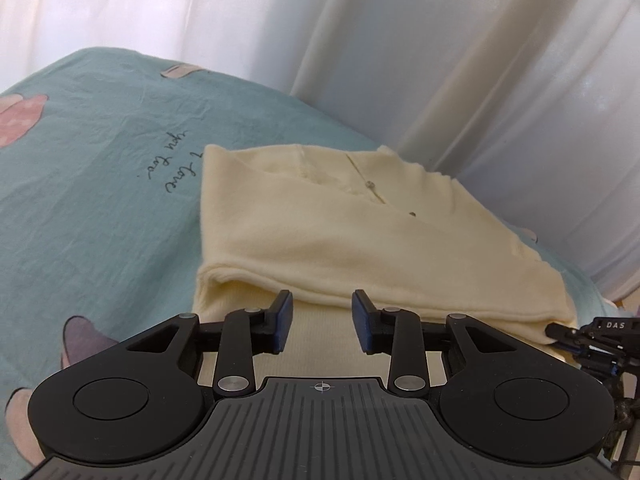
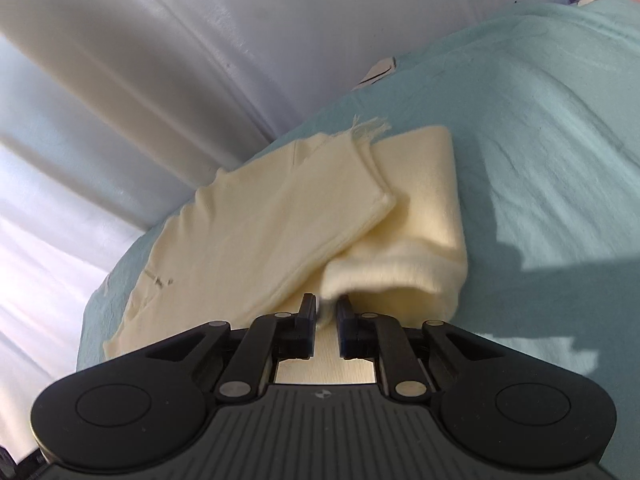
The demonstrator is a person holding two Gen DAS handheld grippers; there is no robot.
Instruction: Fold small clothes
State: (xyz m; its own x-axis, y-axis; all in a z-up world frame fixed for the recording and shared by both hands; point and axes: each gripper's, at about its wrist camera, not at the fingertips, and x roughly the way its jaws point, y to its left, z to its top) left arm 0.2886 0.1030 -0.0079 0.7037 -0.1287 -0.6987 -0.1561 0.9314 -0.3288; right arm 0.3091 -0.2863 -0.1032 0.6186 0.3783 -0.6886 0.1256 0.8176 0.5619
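Observation:
A cream knit garment (image 1: pixel 332 236) lies partly folded on a teal bedsheet (image 1: pixel 100 184). My left gripper (image 1: pixel 322 322) is open and empty, its fingers just above the garment's near folded edge. The right gripper shows at the right edge of the left wrist view (image 1: pixel 560 330), at the garment's near right corner. In the right wrist view the garment (image 2: pixel 280 208) lies with a sleeve folded across it. My right gripper (image 2: pixel 324 320) is nearly closed on the ribbed edge of the cloth (image 2: pixel 372 274), which is lifted into a fold.
White curtains (image 1: pixel 440 60) hang behind the bed's far edge. The sheet carries handwriting print (image 1: pixel 172 168) and pink cartoon patches (image 1: pixel 20 120). Open sheet (image 2: pixel 540 160) lies right of the garment in the right wrist view.

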